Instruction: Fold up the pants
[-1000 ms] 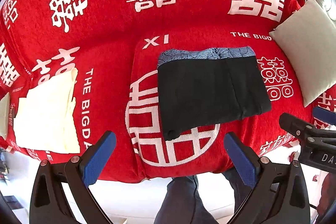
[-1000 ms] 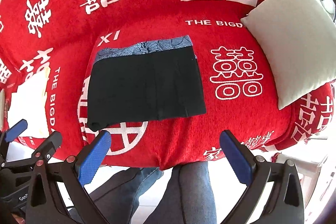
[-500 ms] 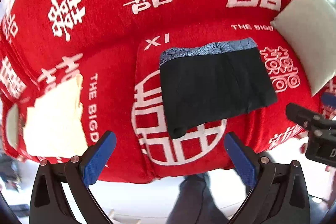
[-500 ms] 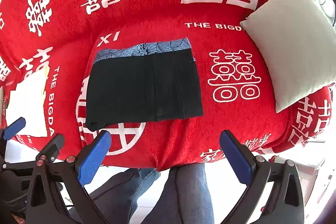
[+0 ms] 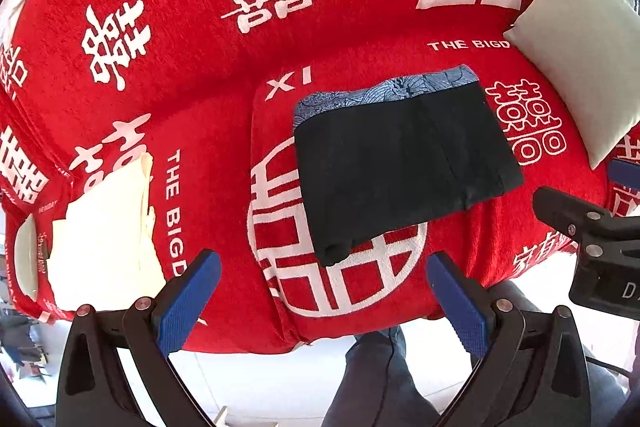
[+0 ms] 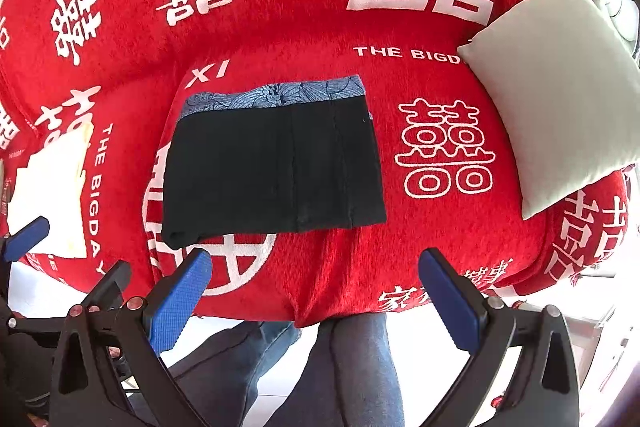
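Dark folded pants (image 5: 400, 163) (image 6: 272, 171) lie flat as a rectangle on the red sofa seat, with a blue patterned waistband (image 5: 384, 89) (image 6: 276, 93) along the far edge. My left gripper (image 5: 320, 291) hangs open over the seat's front edge, below the pants' near left corner, with nothing between its blue pads. My right gripper (image 6: 312, 291) is open too, just in front of the pants' near edge, holding nothing. Each gripper shows at the side of the other's view.
The sofa (image 5: 200, 87) wears a red cover with white characters. A pale cushion (image 5: 580, 59) (image 6: 560, 87) leans at the right, a cream folded cloth (image 5: 104, 231) (image 6: 52, 195) lies at the left. A person's jeans-clad legs (image 6: 352, 375) stand below on the white floor.
Both grippers have drifted slightly toward the sofa, the left view tilting a little. The pants lie unmoved and both grippers stay open.
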Action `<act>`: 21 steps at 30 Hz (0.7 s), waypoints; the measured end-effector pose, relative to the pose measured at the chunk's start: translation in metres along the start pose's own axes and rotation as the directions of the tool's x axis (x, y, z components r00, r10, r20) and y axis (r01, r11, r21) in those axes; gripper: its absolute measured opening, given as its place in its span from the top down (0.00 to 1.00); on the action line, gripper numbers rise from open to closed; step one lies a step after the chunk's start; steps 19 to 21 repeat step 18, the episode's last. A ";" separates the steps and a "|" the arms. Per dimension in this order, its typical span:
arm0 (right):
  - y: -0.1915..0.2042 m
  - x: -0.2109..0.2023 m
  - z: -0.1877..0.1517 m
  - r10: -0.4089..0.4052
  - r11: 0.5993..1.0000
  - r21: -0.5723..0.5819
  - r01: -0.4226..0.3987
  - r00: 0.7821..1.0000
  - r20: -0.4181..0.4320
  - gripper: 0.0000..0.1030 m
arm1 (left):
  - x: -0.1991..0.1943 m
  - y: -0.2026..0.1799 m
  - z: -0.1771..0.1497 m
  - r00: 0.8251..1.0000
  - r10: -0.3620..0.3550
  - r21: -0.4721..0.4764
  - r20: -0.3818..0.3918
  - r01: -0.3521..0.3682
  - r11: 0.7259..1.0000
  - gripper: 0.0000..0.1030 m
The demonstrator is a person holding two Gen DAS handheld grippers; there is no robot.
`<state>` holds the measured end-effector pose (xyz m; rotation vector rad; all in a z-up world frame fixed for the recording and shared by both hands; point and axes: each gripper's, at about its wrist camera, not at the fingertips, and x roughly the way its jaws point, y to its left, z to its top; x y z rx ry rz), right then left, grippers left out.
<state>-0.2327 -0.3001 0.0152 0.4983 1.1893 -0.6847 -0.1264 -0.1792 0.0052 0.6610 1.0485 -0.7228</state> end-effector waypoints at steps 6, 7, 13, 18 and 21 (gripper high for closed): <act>0.001 0.000 0.001 -0.002 1.000 -0.006 0.002 1.000 -0.002 0.00 | 0.001 -0.001 -0.001 1.000 -0.009 0.002 -0.006 0.009 1.000 0.00; 0.001 0.000 0.000 -0.002 1.000 -0.005 0.002 1.000 -0.002 0.00 | 0.002 -0.001 -0.001 1.000 -0.006 0.003 -0.008 0.006 1.000 0.00; -0.002 0.002 0.001 0.001 1.000 -0.002 -0.001 1.000 -0.005 0.00 | 0.000 -0.001 0.000 1.000 -0.008 0.003 0.008 0.008 1.000 0.00; -0.005 0.003 0.002 0.002 1.000 0.001 -0.002 1.000 -0.009 0.00 | -0.001 -0.003 0.001 1.000 -0.009 0.014 0.011 0.009 1.000 0.00; -0.005 0.003 0.002 0.002 1.000 0.001 -0.002 1.000 -0.009 0.00 | -0.001 -0.003 0.001 1.000 -0.009 0.014 0.011 0.009 1.000 0.00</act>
